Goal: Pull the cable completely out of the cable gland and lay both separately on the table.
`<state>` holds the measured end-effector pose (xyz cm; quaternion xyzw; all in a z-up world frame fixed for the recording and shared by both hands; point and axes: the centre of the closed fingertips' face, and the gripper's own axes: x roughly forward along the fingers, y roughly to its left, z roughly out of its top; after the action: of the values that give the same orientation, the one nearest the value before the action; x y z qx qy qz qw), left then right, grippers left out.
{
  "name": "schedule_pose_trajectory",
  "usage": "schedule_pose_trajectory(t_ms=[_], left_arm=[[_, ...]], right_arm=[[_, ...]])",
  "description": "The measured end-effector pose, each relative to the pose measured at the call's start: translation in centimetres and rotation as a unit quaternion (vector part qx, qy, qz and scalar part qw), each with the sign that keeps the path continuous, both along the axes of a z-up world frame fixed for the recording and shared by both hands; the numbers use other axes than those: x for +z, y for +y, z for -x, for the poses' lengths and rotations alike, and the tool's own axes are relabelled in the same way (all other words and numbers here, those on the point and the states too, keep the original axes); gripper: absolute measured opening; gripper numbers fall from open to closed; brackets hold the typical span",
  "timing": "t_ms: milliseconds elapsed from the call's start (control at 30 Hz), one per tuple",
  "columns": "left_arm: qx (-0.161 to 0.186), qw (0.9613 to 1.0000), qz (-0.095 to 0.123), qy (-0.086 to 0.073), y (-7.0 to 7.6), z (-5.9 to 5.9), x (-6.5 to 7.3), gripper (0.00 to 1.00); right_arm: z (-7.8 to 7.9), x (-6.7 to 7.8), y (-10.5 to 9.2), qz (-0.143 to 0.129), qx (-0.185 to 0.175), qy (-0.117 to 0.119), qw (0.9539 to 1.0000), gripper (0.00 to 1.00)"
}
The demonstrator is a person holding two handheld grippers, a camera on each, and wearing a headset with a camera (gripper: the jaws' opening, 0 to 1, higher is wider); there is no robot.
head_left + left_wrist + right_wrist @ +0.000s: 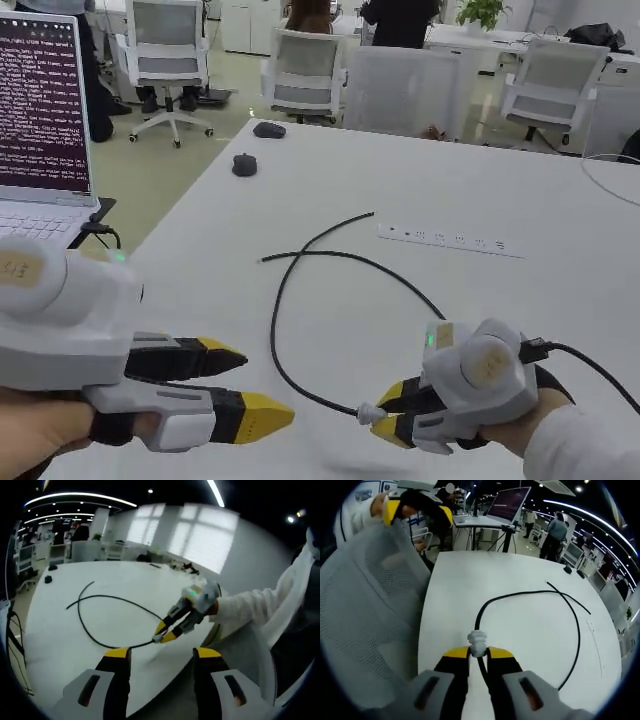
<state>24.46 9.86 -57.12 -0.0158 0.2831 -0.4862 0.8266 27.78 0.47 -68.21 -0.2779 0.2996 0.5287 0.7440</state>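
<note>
Head view, cable gland [370,411] half-hidden, right tool [388,415]

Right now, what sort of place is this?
Probably an open-plan office: a swivel chair, a laptop, and a long white table with a mouse on it.

White table [520,190], seen from the head view. A black cable [273,330] lies on it in an open loop at centre frame, its two runs crossing at centre left. One free end points toward the upper centre. A flat white power strip [450,240] lies just right of the loop. At upper left, near the table's far edge, rest the nearer mouse [244,165] and the farther mouse [269,130], both dark.
</note>
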Motion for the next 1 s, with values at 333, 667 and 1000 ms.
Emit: schedule_pose_trajectory(t_ms=[333,667,1000], left_arm=[[-0.037,0.9991,0.002,-0.018,-1.7,-1.0,0.2,0.39],[-0.087,0.9954,0.032,-0.024,-4.2,-0.8,0.7,0.38],[-0.127,0.9871,0.097,-0.01,-6.2,0.3,2.0,0.36]], right_arm=[[1.3,4.9,1.1,-0.021,0.02,-0.039,0.9988,0.11],[3.6,8.9,2.1,-0.035,0.055,-0.071,0.9953,0.11],[5.0,11.5,2.1,-0.047,0.067,-0.102,0.9915,0.11]])
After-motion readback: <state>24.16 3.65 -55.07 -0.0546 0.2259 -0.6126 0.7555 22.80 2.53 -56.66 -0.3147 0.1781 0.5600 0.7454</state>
